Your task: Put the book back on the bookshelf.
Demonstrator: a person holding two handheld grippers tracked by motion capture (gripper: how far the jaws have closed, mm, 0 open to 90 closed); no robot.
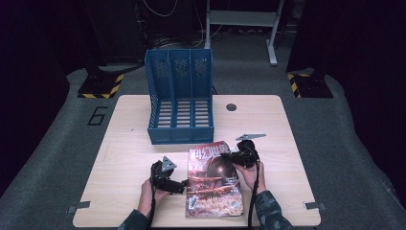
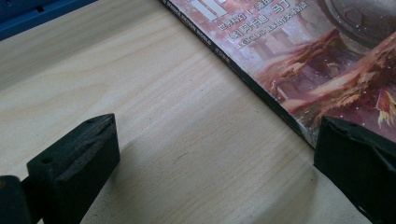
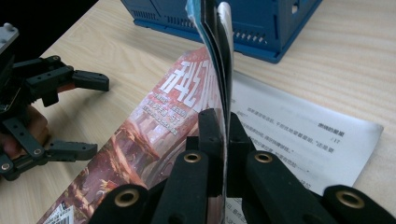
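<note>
Here the right gripper [image 3: 219, 154] is pressed shut on the free edge of the magazine [image 1: 214, 179], pinching the cover and a few pages so that they stand up from the block, and a printed inside page [image 3: 299, 135] lies bare beneath them. The magazine lies flat on the table [image 1: 124, 143] just in front of the blue file rack [image 1: 179, 96], its top edge near the rack's low front lip and its spine [image 2: 261, 86] on the side away from the pinch. The left gripper [image 1: 168, 178] rests on the table beside that spine, jaws spread wide, one pad on bare wood and the other at the spine's edge, touching nothing that I can make out. The step in hand looks like lifting the magazine to stand it in the rack, and a hold on the cover alone will likely not do: if raised further, the pages should fan open and the block sag or slip. It would be better to bring the left gripper in against the spine, close it on the whole thickness, and let the right take a deeper bite that includes all the pages. Then the magazine can be tipped upright, spine down or toward the rack, kept parallel to the dividers, and slid into one slot without catching on the front lip.
</note>
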